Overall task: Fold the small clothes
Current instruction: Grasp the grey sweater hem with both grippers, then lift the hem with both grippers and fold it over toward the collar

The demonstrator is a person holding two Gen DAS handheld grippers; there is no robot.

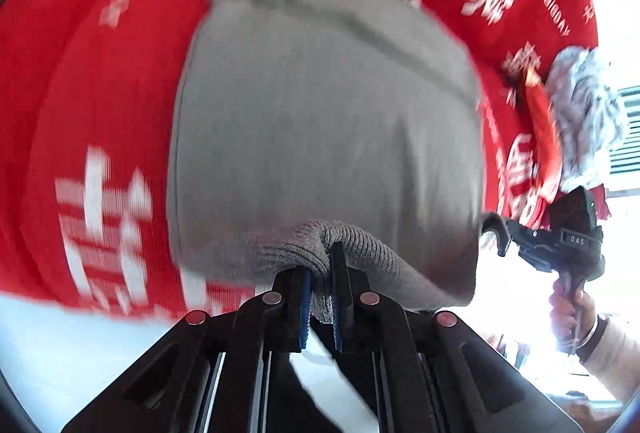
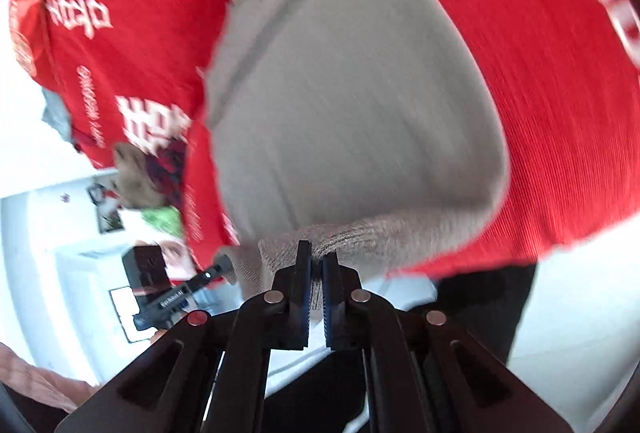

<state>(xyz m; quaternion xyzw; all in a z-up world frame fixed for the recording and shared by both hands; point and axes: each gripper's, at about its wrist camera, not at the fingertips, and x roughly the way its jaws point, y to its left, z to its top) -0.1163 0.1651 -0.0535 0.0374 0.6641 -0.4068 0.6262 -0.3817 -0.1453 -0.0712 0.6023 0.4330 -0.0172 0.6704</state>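
Observation:
A small grey garment (image 1: 320,113) with a ribbed hem (image 1: 360,245) lies spread on a red cloth. My left gripper (image 1: 322,273) is shut on that hem, and knit fabric is pinched between its blue pads. At the right of the left wrist view, my right gripper (image 1: 498,233) clamps the garment's other corner, with a hand (image 1: 568,313) holding it. In the right wrist view the grey garment (image 2: 352,105) fills the middle. My right gripper (image 2: 316,265) is shut on its ribbed edge (image 2: 360,233). My left gripper (image 2: 222,265) shows at the left, on the same hem.
The red cloth (image 1: 100,93) with white printed characters covers the surface under the garment. A heap of other clothes (image 1: 584,113) sits at its far right edge, seen also as brown and green items (image 2: 136,173). White floor or tabletop (image 2: 580,293) borders the cloth.

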